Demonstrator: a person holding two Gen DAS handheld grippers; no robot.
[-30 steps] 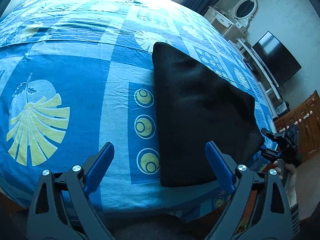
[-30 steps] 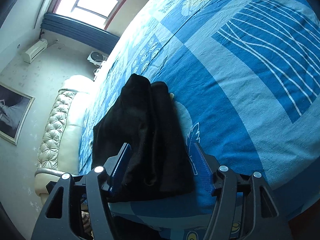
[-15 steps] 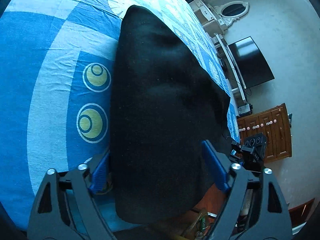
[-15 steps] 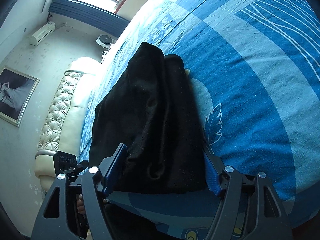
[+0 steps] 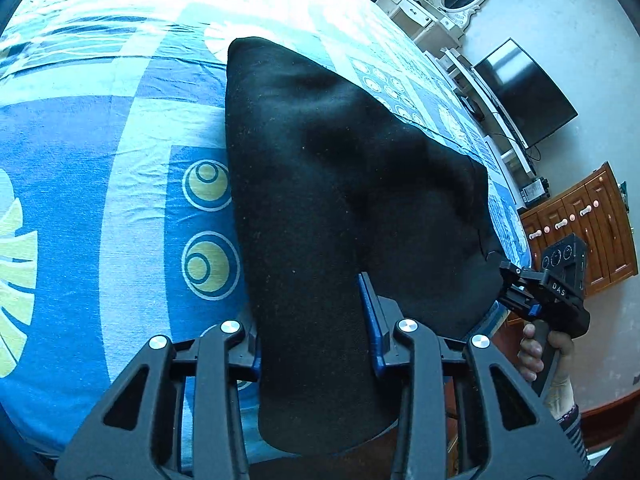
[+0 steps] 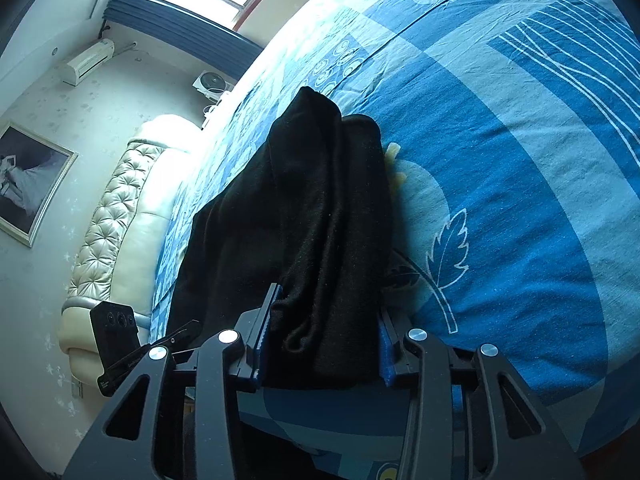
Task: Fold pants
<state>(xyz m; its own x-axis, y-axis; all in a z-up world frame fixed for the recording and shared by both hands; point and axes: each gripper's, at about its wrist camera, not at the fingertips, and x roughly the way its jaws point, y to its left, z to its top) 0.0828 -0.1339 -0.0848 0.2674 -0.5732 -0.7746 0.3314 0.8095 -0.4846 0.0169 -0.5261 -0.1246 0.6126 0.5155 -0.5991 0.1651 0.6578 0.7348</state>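
Two grippers of mine are on the black pants (image 5: pixel 344 184), one at each near corner, and both sets of jaws are closing with the cloth between them. The pants lie on the blue patterned bedspread (image 5: pixel 132 208), doubled lengthwise into a long dark slab that narrows toward its far end; the fabric is matte and slightly fuzzy, with soft dents across the top. My left gripper (image 5: pixel 316 332) has the near end's edge between its blue pads, which sit against the cloth on both sides. My right gripper (image 6: pixel 324 344) takes the other corner, where two thick rolled layers (image 6: pixel 320 240) stack side by side and the hem curls over; its pads press the bundle. From the left view, a hand (image 5: pixel 544 352) holds the right gripper's handle at the bed's edge.
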